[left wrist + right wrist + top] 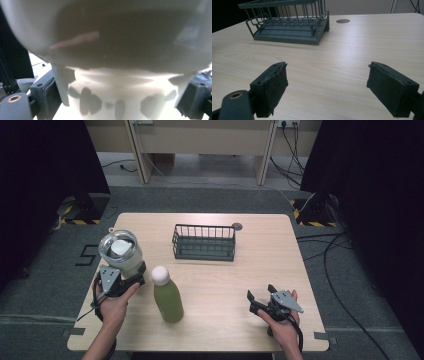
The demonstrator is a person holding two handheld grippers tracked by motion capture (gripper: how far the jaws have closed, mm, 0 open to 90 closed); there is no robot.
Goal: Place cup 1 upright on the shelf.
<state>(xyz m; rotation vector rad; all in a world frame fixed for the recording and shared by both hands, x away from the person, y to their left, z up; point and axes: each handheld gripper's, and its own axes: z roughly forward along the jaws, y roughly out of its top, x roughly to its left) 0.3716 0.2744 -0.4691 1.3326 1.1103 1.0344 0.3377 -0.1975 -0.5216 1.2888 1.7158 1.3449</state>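
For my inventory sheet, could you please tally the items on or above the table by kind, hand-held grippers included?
Bottles: 1, the green bottle with a white cap, standing on the table.
Cups: 1, the white cup with a clear lid, clamped in the left hand-held gripper.
Baskets: 1, the dark wire basket.
Hand-held grippers: 2, counting the right hand-held gripper, jaws apart and empty.
Total: 5

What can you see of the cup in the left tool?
The cup is a pale, whitish tumbler with a clear round lid that has a white block at its middle. It looks like smooth plastic or coated metal. It sits upright, held at its lower body by the left tool, above the table's front left part, left of the green bottle and apart from it. In the left gripper view its wall is close and blurred between the jaws.
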